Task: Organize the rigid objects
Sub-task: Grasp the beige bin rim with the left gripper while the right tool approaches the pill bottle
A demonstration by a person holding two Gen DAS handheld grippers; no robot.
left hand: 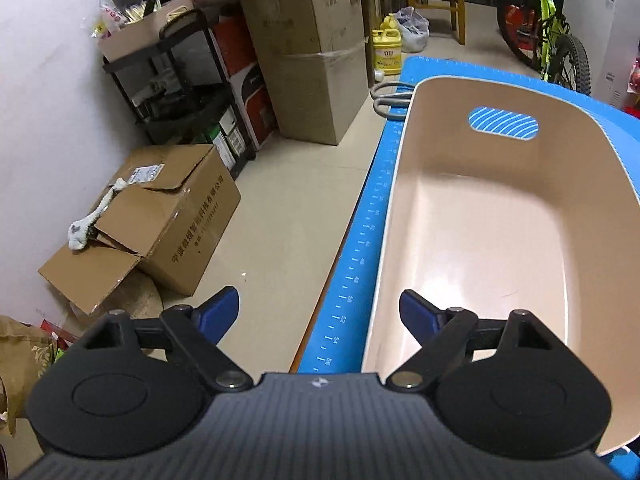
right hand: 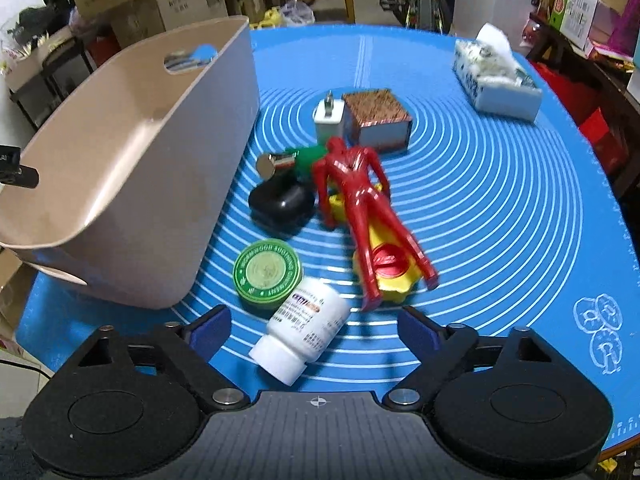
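While both tongs stood wide with nothing between the pads, the right tongs hovered over a white pill bottle lying on the blue counter beside a green tin. The left tongs straddled the near rim of the empty beige bin.

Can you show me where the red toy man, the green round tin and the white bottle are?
red toy man (right hand: pixel 360 196): right wrist view, on his body.
green round tin (right hand: pixel 267 275): right wrist view, middle of its lid.
white bottle (right hand: pixel 308 330): right wrist view, on its labelled side.
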